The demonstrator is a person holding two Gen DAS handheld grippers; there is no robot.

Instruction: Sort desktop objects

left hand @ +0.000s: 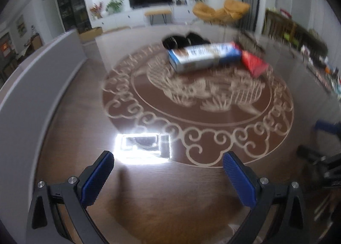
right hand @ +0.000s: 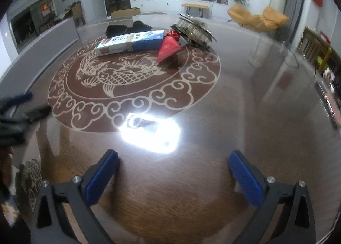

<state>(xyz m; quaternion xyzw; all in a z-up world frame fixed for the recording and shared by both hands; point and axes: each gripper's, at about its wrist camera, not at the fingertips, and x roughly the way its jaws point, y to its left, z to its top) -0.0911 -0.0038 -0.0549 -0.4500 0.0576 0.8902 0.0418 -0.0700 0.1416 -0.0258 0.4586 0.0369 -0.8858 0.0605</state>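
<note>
A: Both sets of tongs are over the near edge of the table (right hand: 191,180), spread wide, nothing held. Left tongs (left hand: 168,167), right tongs (right hand: 173,165).

B: And everything to sort sits far off at twelve o'clock. Blue-and-white box (right hand: 130,42) lying flat, red packet (right hand: 168,48) touching its right end, black pouches (right hand: 125,28) just behind, and a dark fanned bundle (right hand: 192,30) at one o'clock.

A: From the left view the box (left hand: 204,56) is blurred, so I'd judge that hand is moving.

B: How would you take the first item?

A: My call: the right tongs go for the red packet. It's the loosest piece, it points toward us, and it's soft. Come in low, straddle its narrow near tip, close gently.

B: And the box?

A: It looks too wide for one grip across its face. Pinch a short end, or let the left tongs steady it.

B: Watch that glare patch (right hand: 151,135); the table looks glossy, so things may slide.
</note>
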